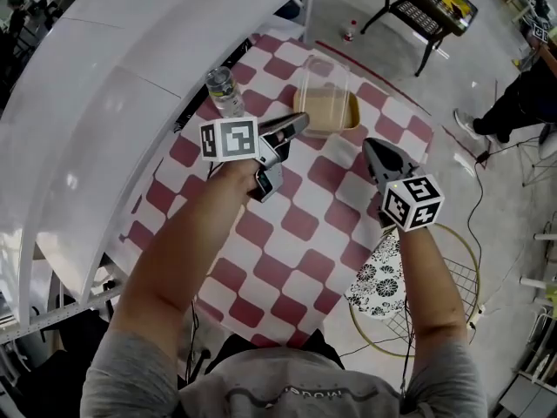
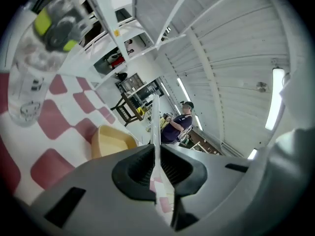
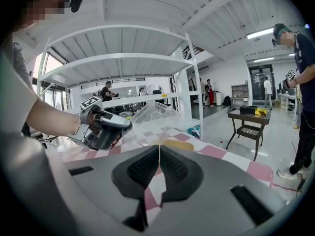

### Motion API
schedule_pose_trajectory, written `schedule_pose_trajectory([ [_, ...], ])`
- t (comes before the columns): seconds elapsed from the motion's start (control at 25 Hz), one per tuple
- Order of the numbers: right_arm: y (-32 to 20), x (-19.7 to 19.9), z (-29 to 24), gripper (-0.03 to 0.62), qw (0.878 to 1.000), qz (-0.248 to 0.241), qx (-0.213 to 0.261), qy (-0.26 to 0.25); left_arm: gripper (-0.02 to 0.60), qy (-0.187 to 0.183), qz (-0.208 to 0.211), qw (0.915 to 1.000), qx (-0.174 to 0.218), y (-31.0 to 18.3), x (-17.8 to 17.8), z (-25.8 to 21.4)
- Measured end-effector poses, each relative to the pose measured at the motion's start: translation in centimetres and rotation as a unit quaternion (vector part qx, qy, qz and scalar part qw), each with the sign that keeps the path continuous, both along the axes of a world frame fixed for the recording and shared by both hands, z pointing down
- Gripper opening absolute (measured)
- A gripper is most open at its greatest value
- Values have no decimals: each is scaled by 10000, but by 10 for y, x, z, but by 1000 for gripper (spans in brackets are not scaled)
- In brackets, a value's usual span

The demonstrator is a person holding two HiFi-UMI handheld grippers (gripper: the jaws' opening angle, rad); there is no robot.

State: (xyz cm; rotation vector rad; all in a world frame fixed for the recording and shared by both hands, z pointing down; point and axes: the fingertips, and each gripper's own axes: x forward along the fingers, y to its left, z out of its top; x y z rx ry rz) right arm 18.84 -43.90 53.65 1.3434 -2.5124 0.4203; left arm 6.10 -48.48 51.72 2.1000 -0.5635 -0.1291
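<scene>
Clear lid point(image 1: 322, 81), faint over tablecloth point(image 1: 296, 225)

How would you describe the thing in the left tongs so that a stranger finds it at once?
On the red-and-white checked table, look at the far end, right of the plastic bottle. There the left tongs pinch the rim of a clear cover held over a tan tray. Unlike the round bottle it is box-shaped; unlike the tray it is see-through.

- The bench point(image 1: 287, 233) is covered by a red-and-white checked cloth.
- A clear water bottle point(image 1: 225, 91) stands near its far left edge.
- A clear box point(image 1: 329, 103) with a tan base sits by the far edge.
</scene>
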Motion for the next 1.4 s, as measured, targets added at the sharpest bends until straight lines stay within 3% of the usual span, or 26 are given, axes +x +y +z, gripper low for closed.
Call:
schedule_pose_trajectory([
  [0.16,-7,-10,-18,26,9998,29,162,-84,43,-518,-129,9956,773,-2,-14,-26],
  [0.4,-17,-25,-64,26,9995,52,224,-223,43,-1161,-368,9764,1786,-2,-42,-85],
  [0.72,-21,-47,-104,26,9984,201,288,-438,43,-1948,-490,9360,2891,12,-82,-136],
  [0.84,-21,-61,-114,26,9985,152,376,-374,43,-2176,-508,9245,3088,15,-92,-140],
  [1.04,-17,-82,-124,26,9982,77,515,-288,43,-2307,-555,9154,3251,26,-109,-140],
  [1.4,9,-108,-112,26,9985,131,526,-119,43,-2392,-489,9100,3351,66,-143,-117],
])
